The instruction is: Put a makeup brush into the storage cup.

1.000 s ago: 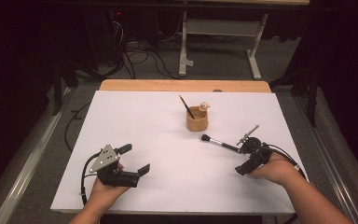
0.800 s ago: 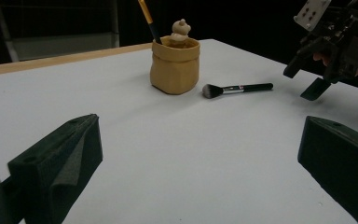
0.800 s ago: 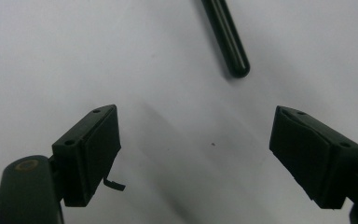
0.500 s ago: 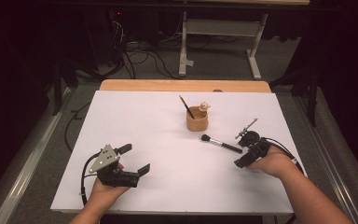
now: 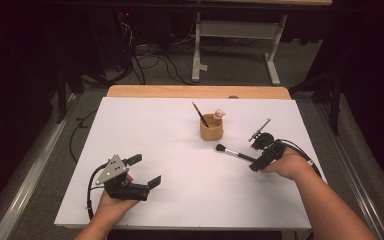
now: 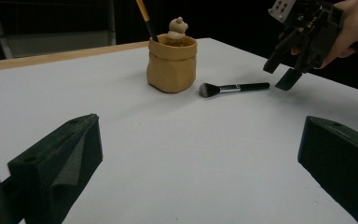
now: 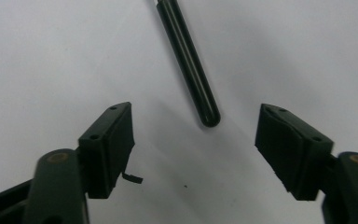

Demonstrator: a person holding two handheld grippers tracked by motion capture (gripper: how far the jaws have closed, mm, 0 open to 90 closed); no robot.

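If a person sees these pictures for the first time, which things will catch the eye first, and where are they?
A tan bag-shaped holder stands near the far middle of the white table, with a brush handle and a small beige figure rising from it. Just right of it lies a black makeup brush, bristles toward the holder. The right gripper hovers at the brush handle's end, jaws just closing but apart, nothing between them; the left gripper rests open near the front left.

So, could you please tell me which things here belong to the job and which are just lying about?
In the job:
- makeup brush
- right hand-held gripper, open beside its handle
- tan holder

Lying about:
- left hand-held gripper, open
- white table
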